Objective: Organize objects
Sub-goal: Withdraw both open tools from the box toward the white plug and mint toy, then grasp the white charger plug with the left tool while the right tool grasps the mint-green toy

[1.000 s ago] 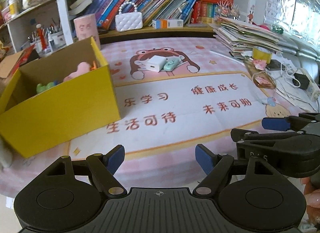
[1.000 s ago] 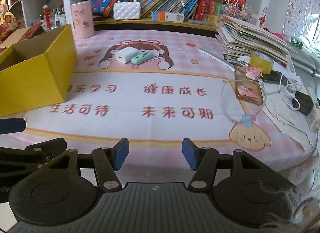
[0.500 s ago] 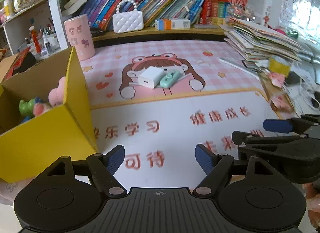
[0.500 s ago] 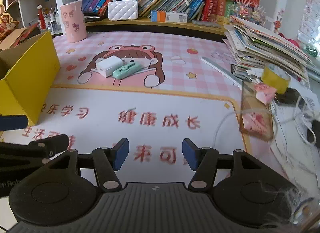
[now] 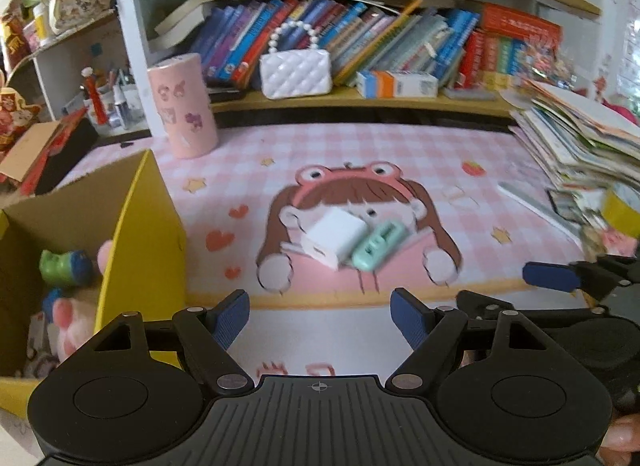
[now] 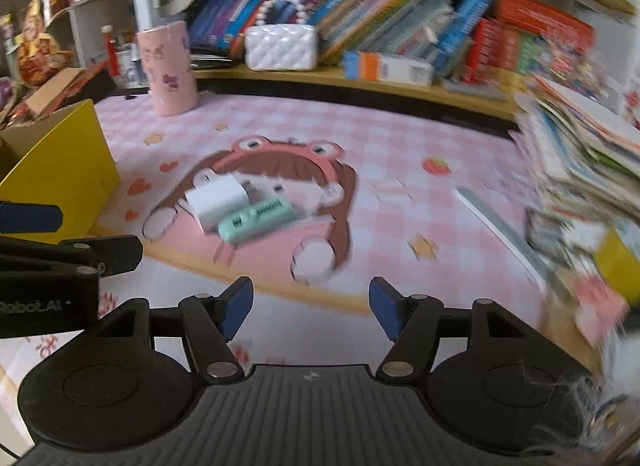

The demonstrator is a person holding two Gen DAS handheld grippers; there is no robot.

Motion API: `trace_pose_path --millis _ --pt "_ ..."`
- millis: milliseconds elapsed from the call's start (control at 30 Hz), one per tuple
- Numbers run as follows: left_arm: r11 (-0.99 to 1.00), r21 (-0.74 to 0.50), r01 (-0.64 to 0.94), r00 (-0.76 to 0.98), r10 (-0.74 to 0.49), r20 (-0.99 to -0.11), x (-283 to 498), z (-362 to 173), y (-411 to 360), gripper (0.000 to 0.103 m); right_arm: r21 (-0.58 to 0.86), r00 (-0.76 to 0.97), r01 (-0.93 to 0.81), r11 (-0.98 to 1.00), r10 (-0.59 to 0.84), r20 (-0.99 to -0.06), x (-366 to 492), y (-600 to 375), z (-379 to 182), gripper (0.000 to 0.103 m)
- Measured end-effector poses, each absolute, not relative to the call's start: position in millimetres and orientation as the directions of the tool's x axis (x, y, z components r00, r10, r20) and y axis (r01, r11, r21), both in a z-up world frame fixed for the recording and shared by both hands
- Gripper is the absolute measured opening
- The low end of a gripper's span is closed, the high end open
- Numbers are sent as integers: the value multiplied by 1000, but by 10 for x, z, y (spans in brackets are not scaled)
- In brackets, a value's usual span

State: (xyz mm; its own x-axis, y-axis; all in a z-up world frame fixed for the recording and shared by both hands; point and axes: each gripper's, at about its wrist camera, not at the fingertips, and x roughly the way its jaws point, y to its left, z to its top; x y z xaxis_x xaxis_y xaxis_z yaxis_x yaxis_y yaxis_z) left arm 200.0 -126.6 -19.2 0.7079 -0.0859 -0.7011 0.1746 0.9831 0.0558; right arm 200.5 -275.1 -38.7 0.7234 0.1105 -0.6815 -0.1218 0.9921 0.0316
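Both grippers have been brought nearer the white charger (image 5: 334,240) and mint-green case (image 5: 378,246), which lie touching on the pink cartoon mat (image 5: 400,153). The left gripper (image 5: 320,320) is held spread and empty; the right gripper (image 6: 311,308) jaws have just been opening, nothing between them. A yellow box (image 5: 140,250) of toys is seen at left.

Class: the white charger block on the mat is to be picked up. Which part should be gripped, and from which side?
Grip the white charger block across its flat sides, probably coming from above. The mint case touches one edge.
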Motion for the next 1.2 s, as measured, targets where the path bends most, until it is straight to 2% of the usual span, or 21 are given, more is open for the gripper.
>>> trace_pose_path --millis 100,367,533,667,1000,1200 --pt "988 68 139 712 -52 -700 2115 -173 -1234 80 42 715 -216 975 188 -673 2293 -2713 -457 74" --pt "995 82 55 714 18 -700 2258 -87 -1120 80 -7 662 -437 899 317 -679 2834 -2516 -677 77" --pt "997 73 27 705 33 -708 2311 -91 -1097 80 -1 626 -486 874 347 -699 2982 -2494 -796 77" --pt "998 54 24 699 22 -715 2371 -116 -1149 80 22 623 -487 873 366 -691 3022 -2563 -842 68" --pt "1000 -17 14 666 -22 -746 2725 -399 -1380 79 35 683 -339 940 271 -678 2581 -3003 -540 67" --pt "999 -43 -21 645 -19 -764 3023 -687 -1539 79 76 707 -284 956 263 -656 2285 -3169 -341 67"
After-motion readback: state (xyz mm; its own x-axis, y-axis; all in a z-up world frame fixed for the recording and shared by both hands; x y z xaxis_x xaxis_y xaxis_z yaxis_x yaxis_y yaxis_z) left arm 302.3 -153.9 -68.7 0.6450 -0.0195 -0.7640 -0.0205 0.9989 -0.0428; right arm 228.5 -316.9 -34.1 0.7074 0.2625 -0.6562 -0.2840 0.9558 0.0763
